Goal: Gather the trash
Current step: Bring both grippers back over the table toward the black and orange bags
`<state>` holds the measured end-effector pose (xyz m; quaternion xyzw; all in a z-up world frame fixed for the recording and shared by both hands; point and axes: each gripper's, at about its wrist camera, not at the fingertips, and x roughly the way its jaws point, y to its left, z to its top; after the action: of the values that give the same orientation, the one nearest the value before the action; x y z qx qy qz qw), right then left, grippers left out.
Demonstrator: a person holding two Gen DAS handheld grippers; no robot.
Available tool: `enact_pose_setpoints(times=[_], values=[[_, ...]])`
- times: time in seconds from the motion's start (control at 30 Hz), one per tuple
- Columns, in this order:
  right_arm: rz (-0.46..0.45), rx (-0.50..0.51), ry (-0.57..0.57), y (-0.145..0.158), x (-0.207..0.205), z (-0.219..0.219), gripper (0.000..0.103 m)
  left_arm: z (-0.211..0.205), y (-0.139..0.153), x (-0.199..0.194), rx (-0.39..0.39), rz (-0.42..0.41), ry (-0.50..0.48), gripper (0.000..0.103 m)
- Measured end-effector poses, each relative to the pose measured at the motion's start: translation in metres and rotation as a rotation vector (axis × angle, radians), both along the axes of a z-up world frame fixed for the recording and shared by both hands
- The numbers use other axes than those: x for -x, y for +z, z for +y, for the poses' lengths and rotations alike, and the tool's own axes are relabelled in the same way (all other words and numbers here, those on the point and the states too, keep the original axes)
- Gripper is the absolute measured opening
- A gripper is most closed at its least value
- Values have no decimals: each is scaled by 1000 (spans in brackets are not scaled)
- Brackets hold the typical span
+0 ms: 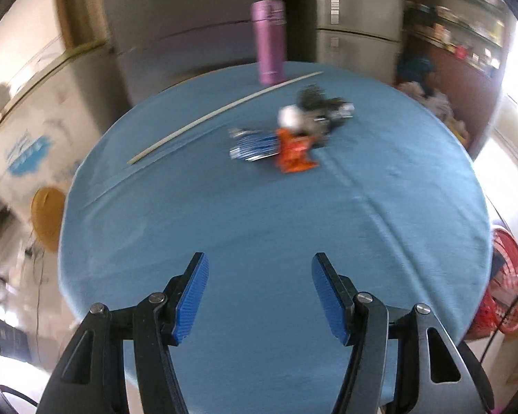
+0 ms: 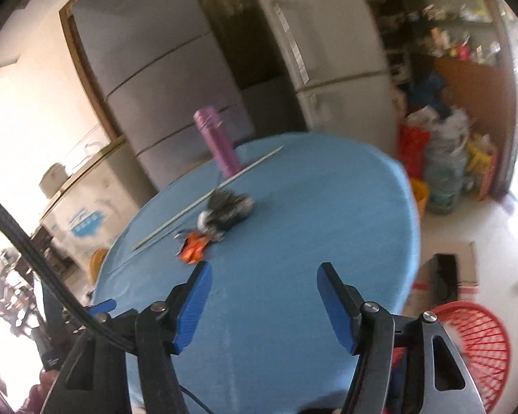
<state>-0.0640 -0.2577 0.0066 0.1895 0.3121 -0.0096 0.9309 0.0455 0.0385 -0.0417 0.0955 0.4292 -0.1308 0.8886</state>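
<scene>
Though blurred, the trash pile (image 1: 286, 138) shows orange, blue, black wrappers

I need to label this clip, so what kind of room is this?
Probably a home kitchen or dining area: a round table under a blue cloth, two refrigerators behind it, and cluttered pantry shelves on the right.

- Table (image 1: 259, 227), round, blue cloth.
- Purple flask (image 1: 269, 41), upright at the far edge.
- Pale stick (image 1: 224, 112), lying flat just beside the flask.
- Grey fridge (image 2: 155, 79) and white fridge (image 2: 328, 51) behind the table.
- Shelves (image 1: 466, 13) of blurred goods.
- White chest appliance (image 2: 86, 203) with blue sticker.
</scene>
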Motion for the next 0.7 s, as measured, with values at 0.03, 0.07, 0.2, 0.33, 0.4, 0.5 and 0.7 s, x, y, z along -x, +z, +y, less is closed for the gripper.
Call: enact_pose_setpoints(times=[0.03, 0.07, 0.2, 0.33, 0.4, 0.5, 0.7], values=[[10, -16, 12, -2, -5, 2, 67, 9, -3, -3, 6, 8, 24, 63], [21, -40, 27, -4, -11, 6, 67, 16, -5, -4, 13, 15, 44, 63], [83, -101, 72, -18, -37, 17, 67, 38, -15, -13, 30, 39, 100, 63], [166, -106, 93, -36, -67, 28, 67, 47, -25, -24, 36, 57, 116, 63], [192, -118, 100, -43, -81, 31, 67, 46, -26, -32, 36, 60, 116, 63], [243, -144, 111, -54, -110, 33, 67, 47, -26, -39, 32, 62, 100, 63], [306, -193, 121, -73, -177, 41, 67, 41, -29, -61, 30, 53, 72, 63]])
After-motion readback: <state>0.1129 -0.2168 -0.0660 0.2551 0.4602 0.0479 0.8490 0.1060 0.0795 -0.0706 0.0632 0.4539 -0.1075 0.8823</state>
